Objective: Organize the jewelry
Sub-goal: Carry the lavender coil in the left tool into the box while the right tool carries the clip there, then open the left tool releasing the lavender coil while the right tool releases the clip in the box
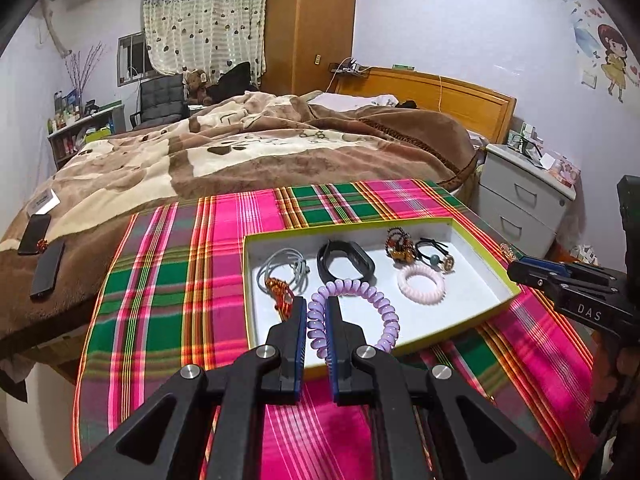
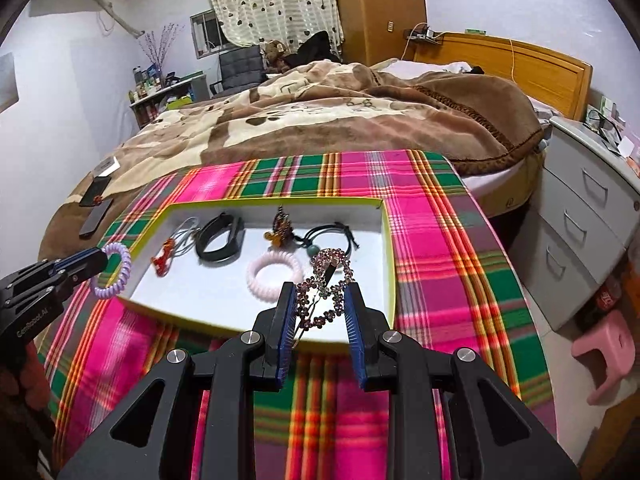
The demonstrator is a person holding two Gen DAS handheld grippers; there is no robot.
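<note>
A white tray with a yellow-green rim (image 1: 496, 258) (image 2: 390, 264) lies on the plaid cloth. It holds a pink coil hair tie (image 1: 421, 282) (image 2: 274, 274), a black band (image 1: 345, 264) (image 2: 219, 240), a grey cord (image 1: 280, 266), a red bead piece (image 1: 280, 290) (image 2: 162, 258) and black hair ties (image 1: 434, 254) (image 2: 332, 234). My left gripper (image 1: 317, 302) (image 2: 102, 258) is shut on a purple coil hair tie (image 1: 360, 300) (image 2: 114, 270) over the tray's near left edge. My right gripper (image 2: 320, 292) (image 1: 516, 268) is shut on a rhinestone hair clip (image 2: 326, 286) above the tray's near right part.
The plaid cloth (image 1: 168, 288) (image 2: 440, 240) covers a table at the foot of a bed with a brown blanket (image 1: 248, 148). Two phones (image 1: 40, 252) lie on the bed at left. A grey drawer unit (image 2: 588, 220) and a pink stool (image 2: 608, 352) stand at right.
</note>
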